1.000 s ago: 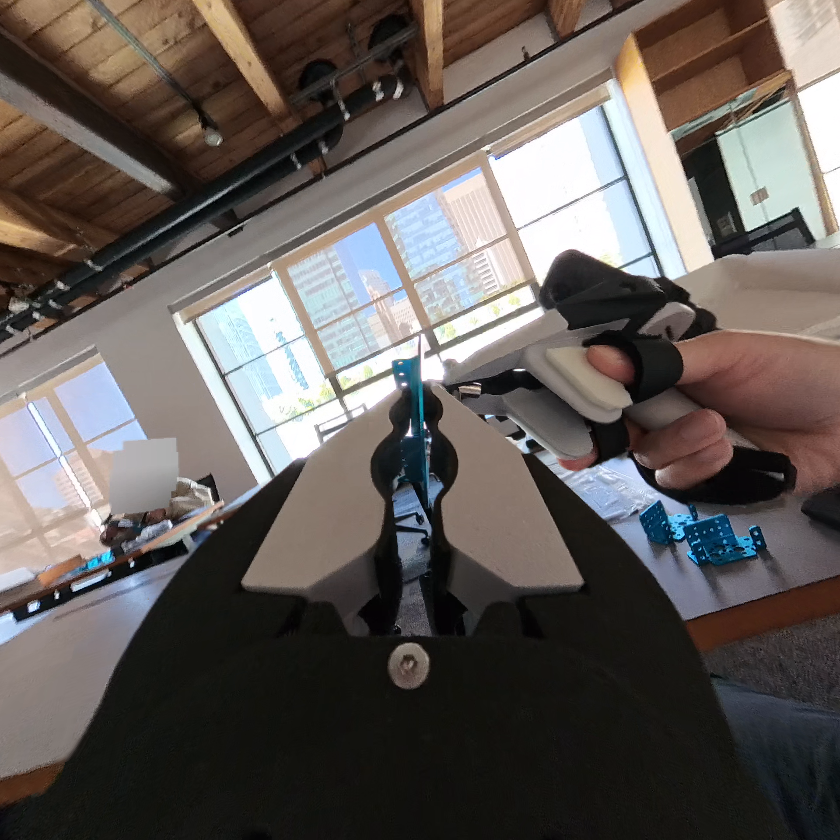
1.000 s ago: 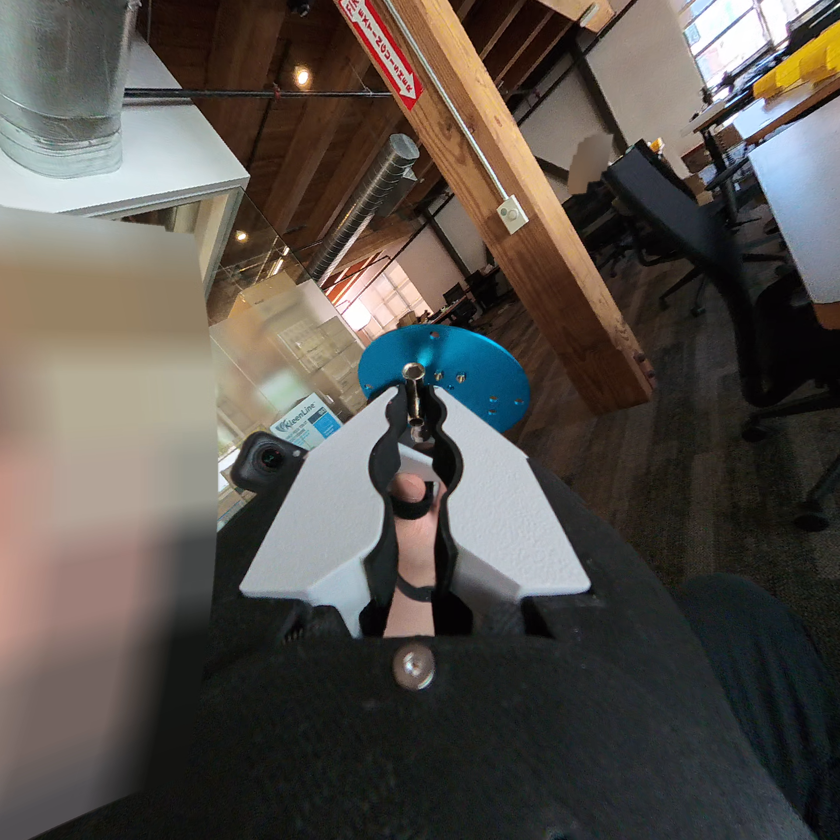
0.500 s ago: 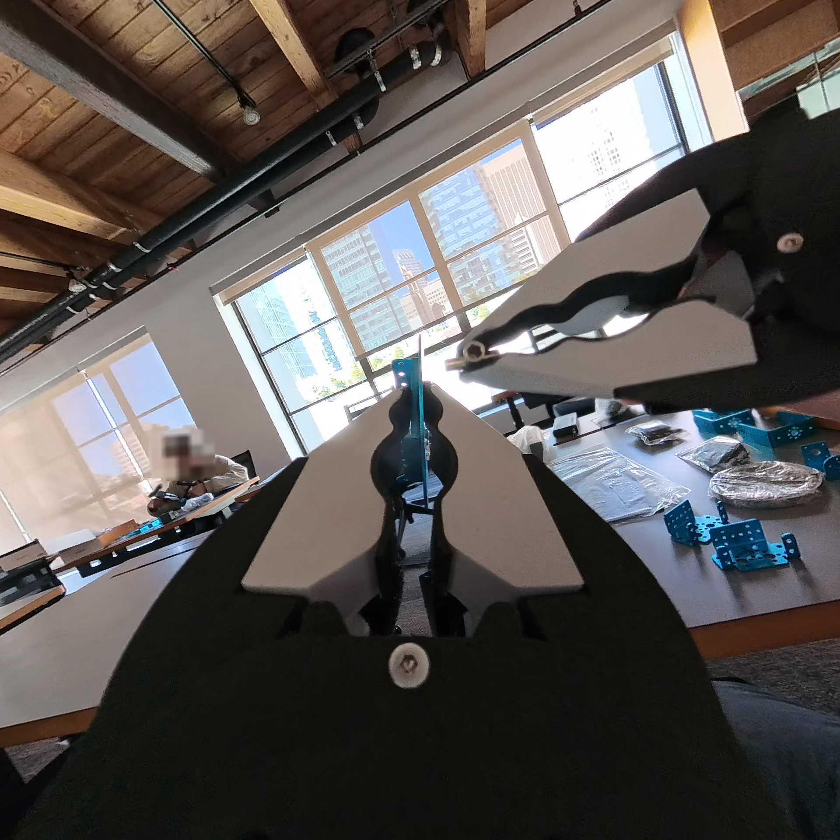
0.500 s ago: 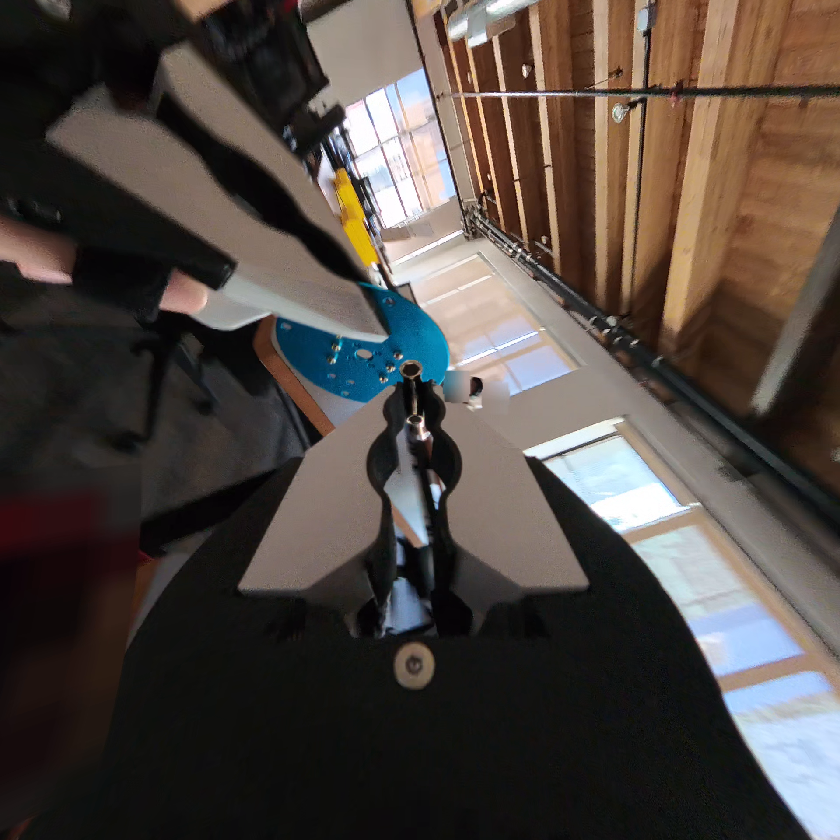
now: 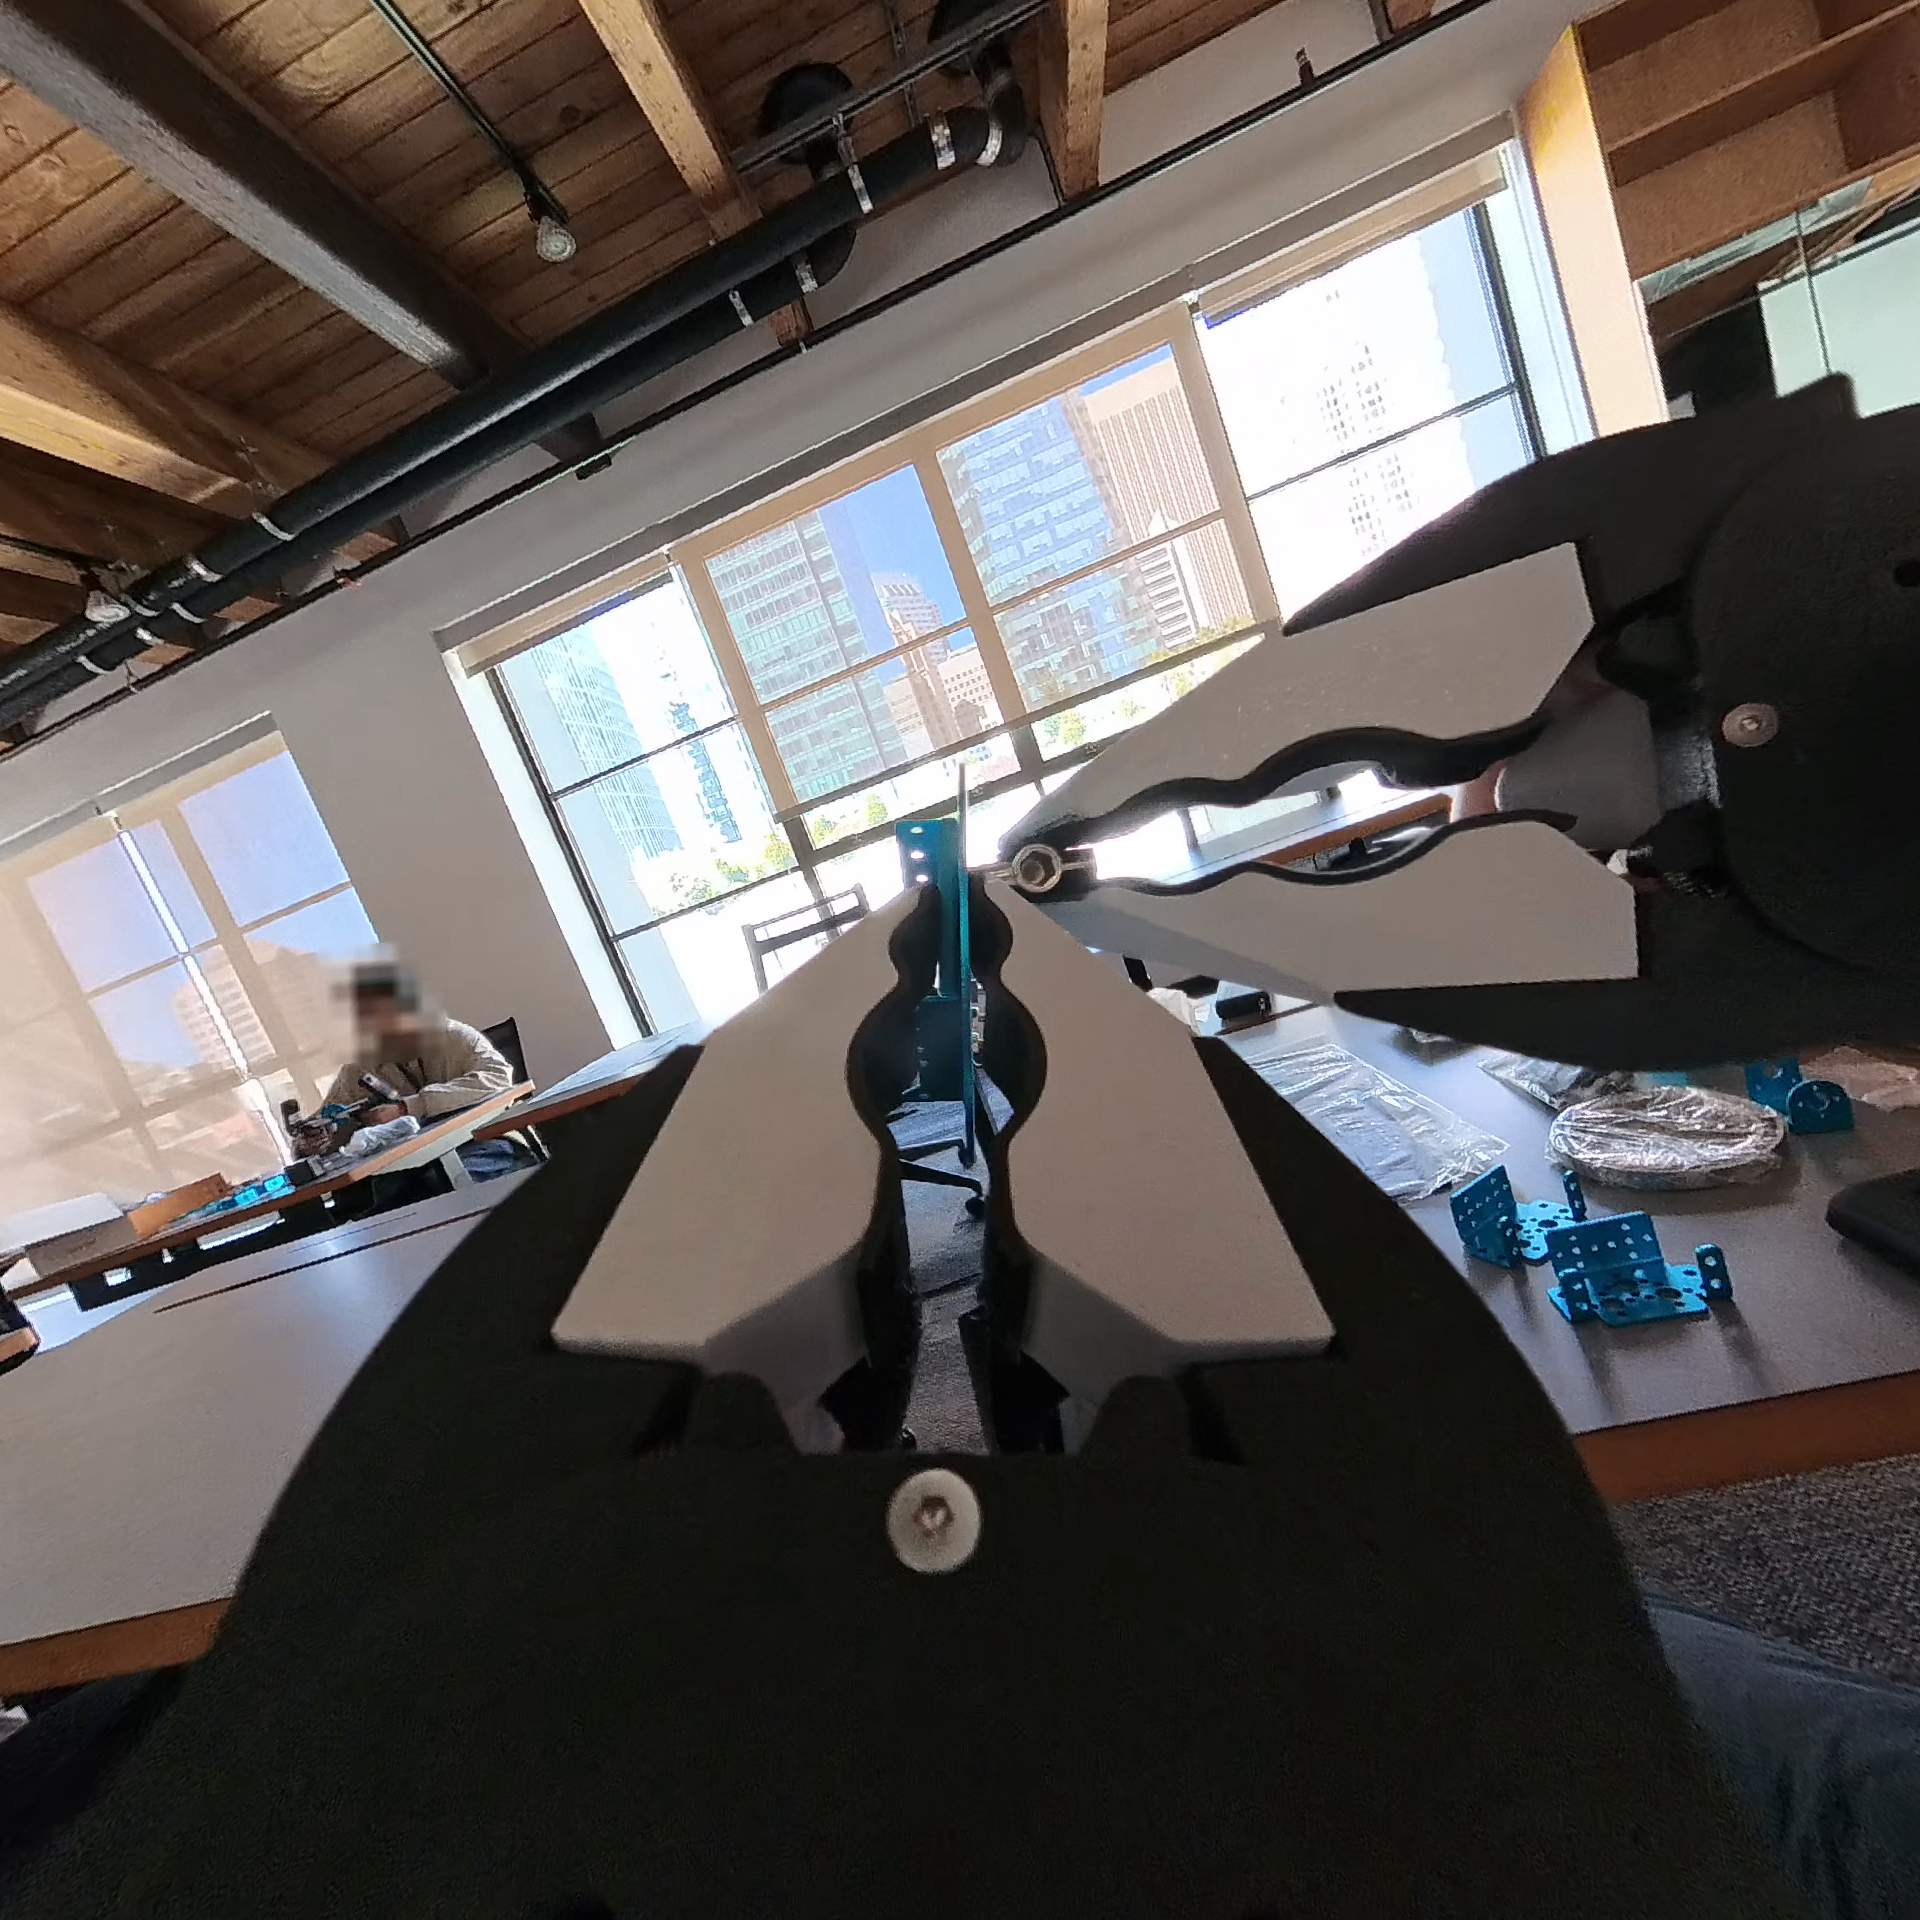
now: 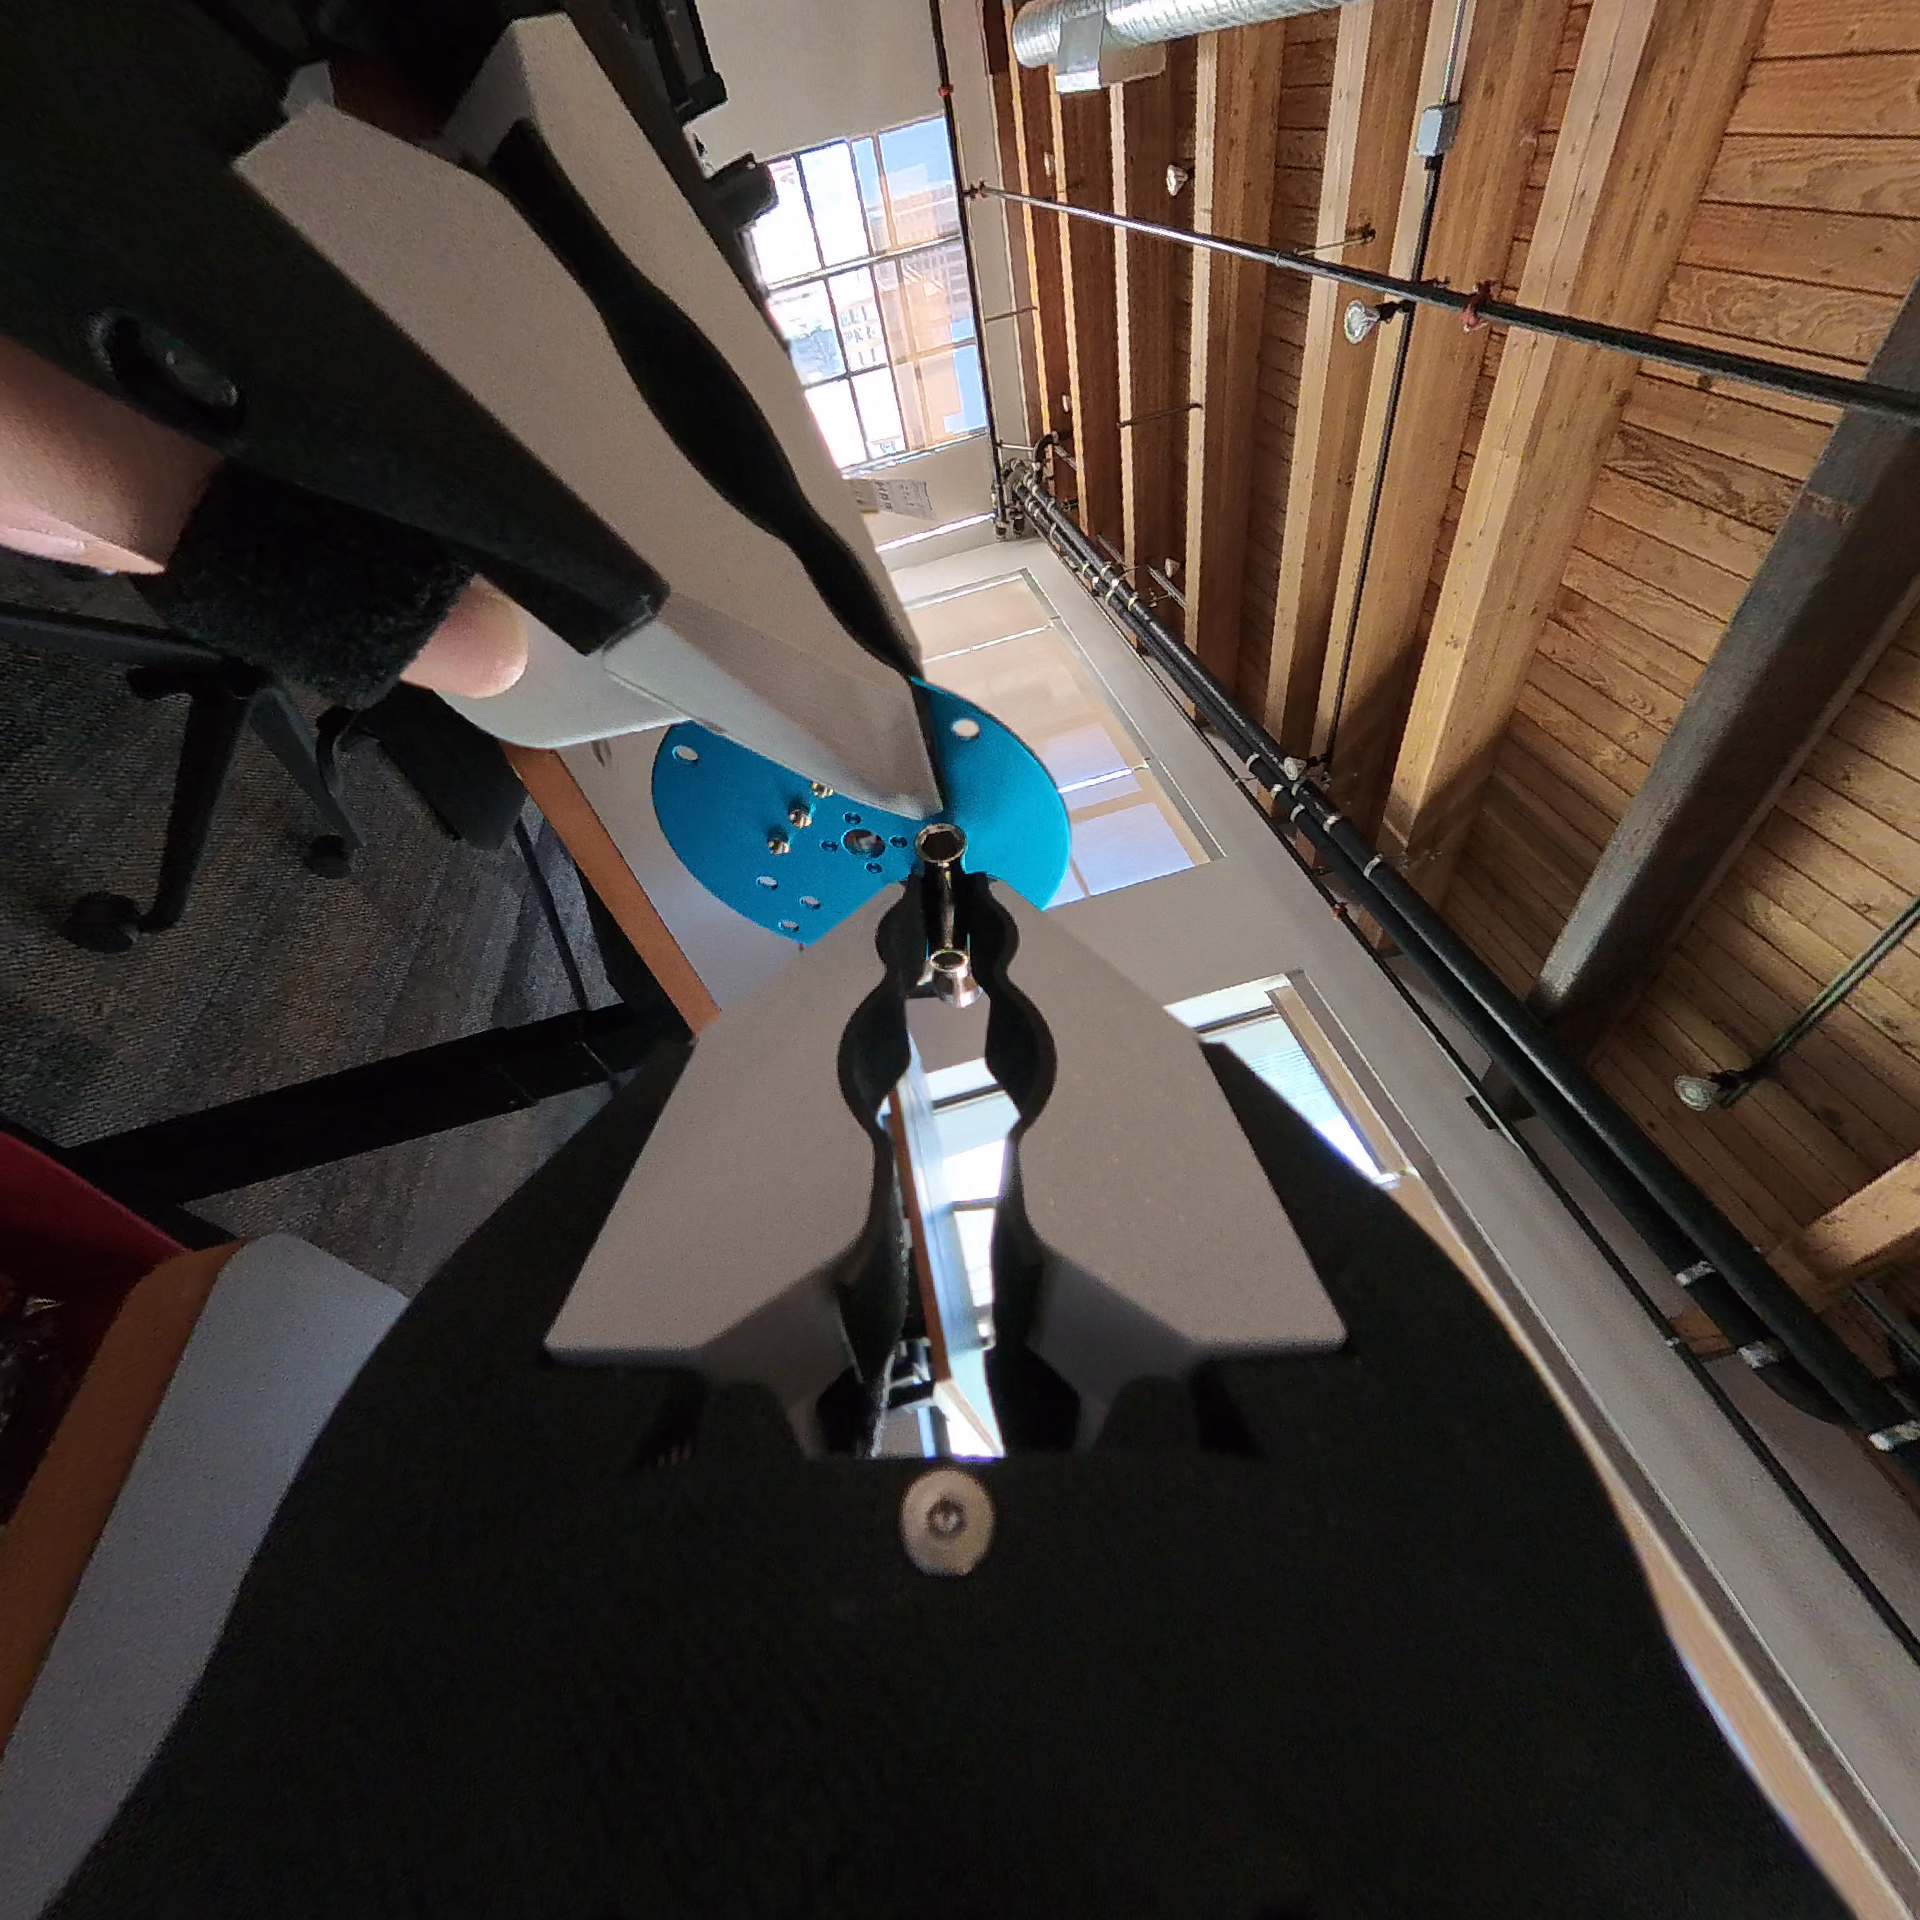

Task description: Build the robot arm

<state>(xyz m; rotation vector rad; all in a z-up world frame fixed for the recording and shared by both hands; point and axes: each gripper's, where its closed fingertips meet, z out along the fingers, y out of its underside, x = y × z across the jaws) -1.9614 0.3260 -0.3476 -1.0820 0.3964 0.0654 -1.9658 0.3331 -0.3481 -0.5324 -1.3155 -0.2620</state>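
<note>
The left gripper point(image 5: 954, 896) is clamped on a thin blue metal disc point(image 6: 997, 805), anodised and drilled with many small holes; in the left wrist view the disc point(image 5: 964, 914) shows edge-on, a narrow sliver rising between the matte grey fingers. A blue perforated bracket point(image 5: 928, 862) stands against the disc's far side, though how it is fixed there is hidden.

The right gripper point(image 6: 943, 894) is closed on a slim silvery metal standoff point(image 6: 943, 883), a hollow tube whose long axis runs forward along the fingers toward the disc's flat face. Its open tip sits just at the face beside the centre hole (whether it touches cannot be told). In the left wrist view the right gripper point(image 5: 1023, 864) comes in from the right, the standoff point(image 5: 1036, 863) lying crosswise to the disc.

A fingertip point(image 6: 473, 649) in a black strap shows behind the left gripper point(image 6: 925, 800). Beyond, on a dark table point(image 5: 1662, 1361), lie loose blue brackets point(image 5: 1590, 1252), a wrapped round pack point(image 5: 1662, 1138) and clear plastic bags point(image 5: 1371, 1117); the table's right side is cut off.
</note>
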